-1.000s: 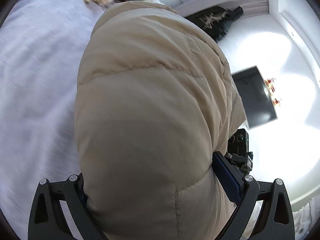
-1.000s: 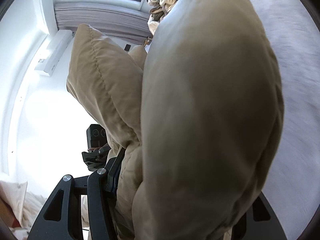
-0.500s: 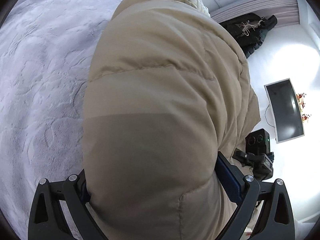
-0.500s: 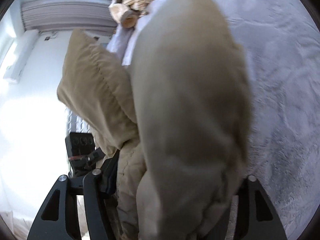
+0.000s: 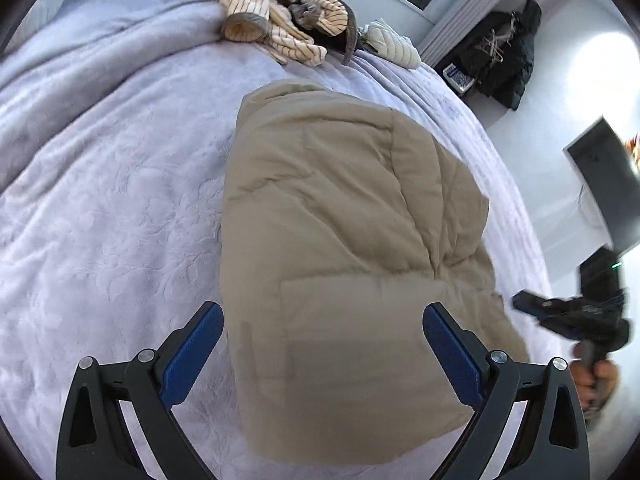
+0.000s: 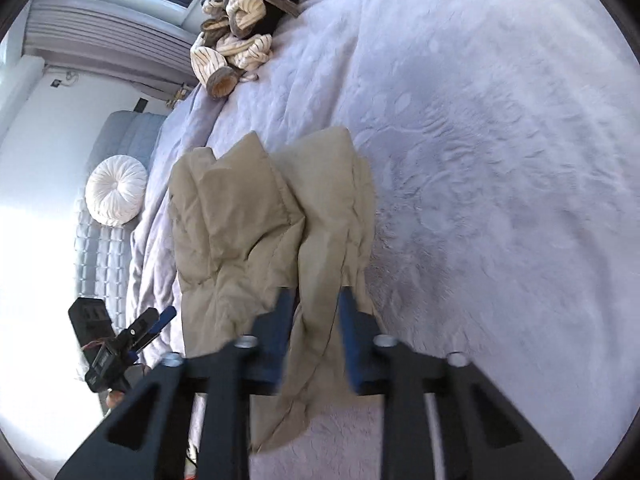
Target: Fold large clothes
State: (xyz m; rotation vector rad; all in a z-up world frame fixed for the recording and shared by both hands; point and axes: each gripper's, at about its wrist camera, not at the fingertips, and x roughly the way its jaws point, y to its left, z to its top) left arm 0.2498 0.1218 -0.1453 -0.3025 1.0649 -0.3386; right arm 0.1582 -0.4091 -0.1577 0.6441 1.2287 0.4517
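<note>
A beige puffer jacket (image 5: 340, 248) lies folded in a thick bundle on the lavender bedspread (image 5: 112, 208). My left gripper (image 5: 322, 344) is open, its blue pads on either side of the jacket's near end without pressing it. In the right wrist view the jacket (image 6: 256, 232) lies along the bed's left side. My right gripper (image 6: 314, 336) has its jaws close together around a hanging fold of the jacket. The right gripper also shows in the left wrist view (image 5: 576, 312), and the left gripper in the right wrist view (image 6: 132, 340).
A pile of striped clothes (image 5: 280, 28) lies at the far end of the bed, also in the right wrist view (image 6: 236, 36). A round white cushion (image 6: 116, 190) rests against the grey headboard. Dark coats (image 5: 500, 56) hang by the wall; a screen (image 5: 604, 184) hangs at right.
The jacket came down from in front of both cameras onto the bed. My left gripper let go and opened. My right gripper still pinches a fold.
</note>
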